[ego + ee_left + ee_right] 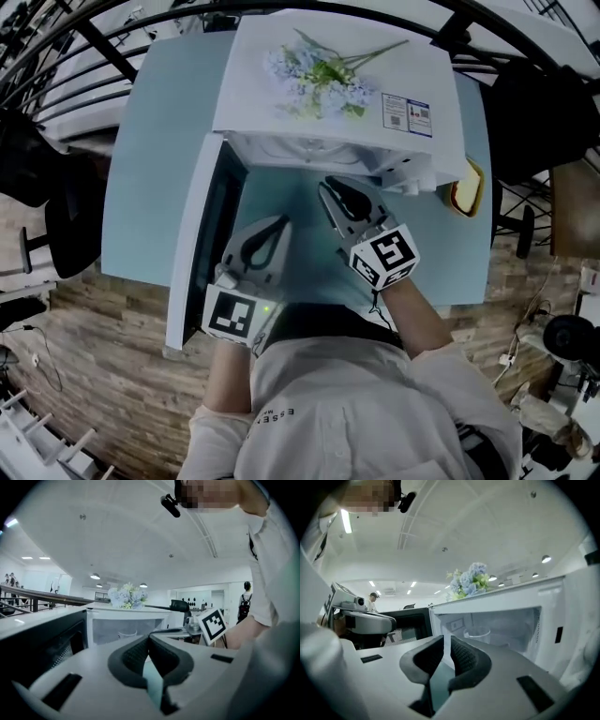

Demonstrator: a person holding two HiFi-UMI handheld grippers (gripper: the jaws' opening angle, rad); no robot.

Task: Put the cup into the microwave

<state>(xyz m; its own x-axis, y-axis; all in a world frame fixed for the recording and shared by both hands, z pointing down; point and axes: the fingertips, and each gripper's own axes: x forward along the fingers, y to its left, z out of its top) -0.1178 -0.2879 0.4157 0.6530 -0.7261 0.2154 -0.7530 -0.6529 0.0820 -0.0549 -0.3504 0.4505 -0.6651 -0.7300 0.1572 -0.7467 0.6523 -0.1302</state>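
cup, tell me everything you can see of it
The cup looks like pale, translucent plastic with a round open rim. It stands upright on the floor of the open microwave, toward the back. Nothing holds or touches its visible part. The right claw, empty and nearer the camera, hides its lower part.

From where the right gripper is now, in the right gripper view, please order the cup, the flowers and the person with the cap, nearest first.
1. cup, straight ahead, inside the microwave
2. flowers, higher up, on the microwave's top
3. person with the cap, far behind at the left
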